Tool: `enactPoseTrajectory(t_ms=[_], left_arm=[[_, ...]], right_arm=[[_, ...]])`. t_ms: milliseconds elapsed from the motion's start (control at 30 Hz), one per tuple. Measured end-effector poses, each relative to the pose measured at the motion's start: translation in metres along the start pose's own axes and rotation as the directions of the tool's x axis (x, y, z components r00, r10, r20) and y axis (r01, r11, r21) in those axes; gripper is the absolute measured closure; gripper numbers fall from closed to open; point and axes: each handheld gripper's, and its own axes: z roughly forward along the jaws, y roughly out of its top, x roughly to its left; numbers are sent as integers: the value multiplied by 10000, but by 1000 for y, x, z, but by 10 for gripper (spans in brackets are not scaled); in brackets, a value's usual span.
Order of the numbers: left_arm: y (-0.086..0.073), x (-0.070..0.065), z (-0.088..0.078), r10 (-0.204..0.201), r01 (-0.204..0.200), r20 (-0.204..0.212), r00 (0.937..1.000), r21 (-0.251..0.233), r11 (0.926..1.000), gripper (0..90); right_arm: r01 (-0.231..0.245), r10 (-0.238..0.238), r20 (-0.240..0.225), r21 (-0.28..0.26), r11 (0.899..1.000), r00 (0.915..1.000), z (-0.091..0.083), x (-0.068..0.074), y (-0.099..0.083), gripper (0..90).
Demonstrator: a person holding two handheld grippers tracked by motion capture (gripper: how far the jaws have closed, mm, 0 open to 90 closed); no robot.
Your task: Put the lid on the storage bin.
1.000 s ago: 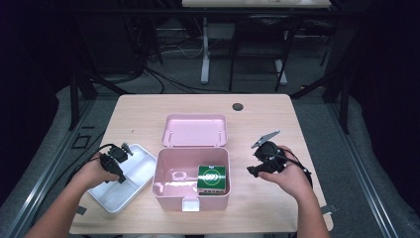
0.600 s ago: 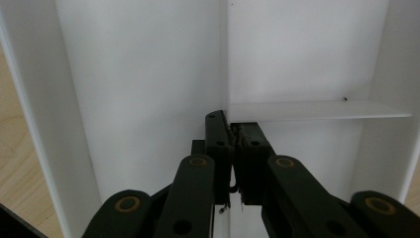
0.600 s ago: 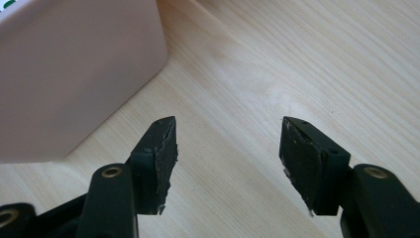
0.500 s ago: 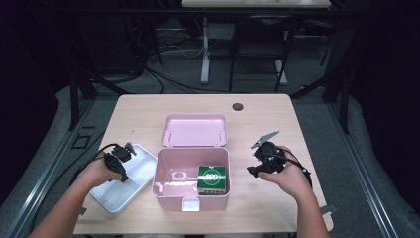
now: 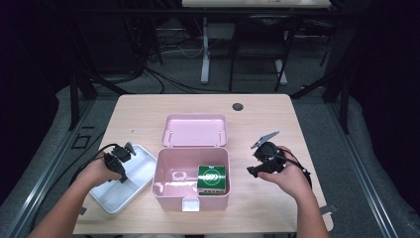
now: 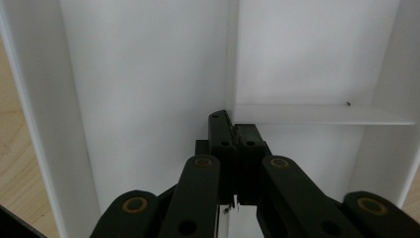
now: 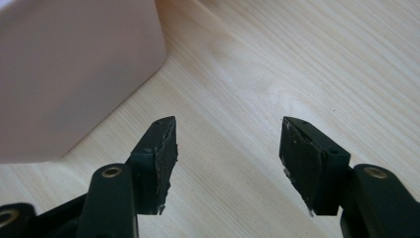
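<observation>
While both hands rest at the table in the high view, the left gripper [image 5: 120,157] sits over a white tray [image 5: 110,196] that lies at the left, just beside a pink box [image 5: 168,191]. The box stands open, its lid [image 5: 195,130] tipped back toward the far side, and a green packet [image 5: 212,178] lies in its right half. The right gripper [image 5: 261,161] hovers over bare wood to the right of the box, apart from it, with its tips turned toward the box. A small dark round spot [image 5: 237,106] sits on the table [image 5: 148,111] near the far edge.

From the left gripper view, the jaws have just been closing and now stand pressed together, clamped on the thin upright divider [image 6: 232,59] inside the white tray [image 6: 143,74]. That wall runs straight away from the fingertips, and a second wall [image 6: 322,115] crosses it just beyond them. Wood shows at the far left, outside the tray's rim.

From the right gripper view, the jaws stand well apart with only wooden table [image 7: 297,59] between them. The pink box [image 7: 69,69] has its rounded corner up and to the left of the left-hand jaw, near but not touching.
</observation>
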Motion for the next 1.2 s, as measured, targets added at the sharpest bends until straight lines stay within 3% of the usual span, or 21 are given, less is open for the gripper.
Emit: enactPoseTrajectory(t_ms=[533, 833, 1133, 1200], left_arm=[[-3, 3, -12, -63, 63, -19, 10000, -3, 10000, 894], [-7, 3, -34, 167, -170, -207, 9996, -138, 9998, 894], [-7, 1, -59, 342, -354, -353, 9988, -323, 9989, 894], [-7, -1, -64, 401, -415, -352, 9986, -423, 9982, 894]], right_arm=[[-80, 80, -28, 18, 10000, 10000, 2, -2, -2, 395], [-57, 57, -18, 195, 9998, 10000, 1, -2, -2, 395], [-115, 115, -25, 23, 9999, 9999, 4, -2, -3, 394], [-73, 74, -29, 226, 9997, 10000, 3, -3, -3, 394]])
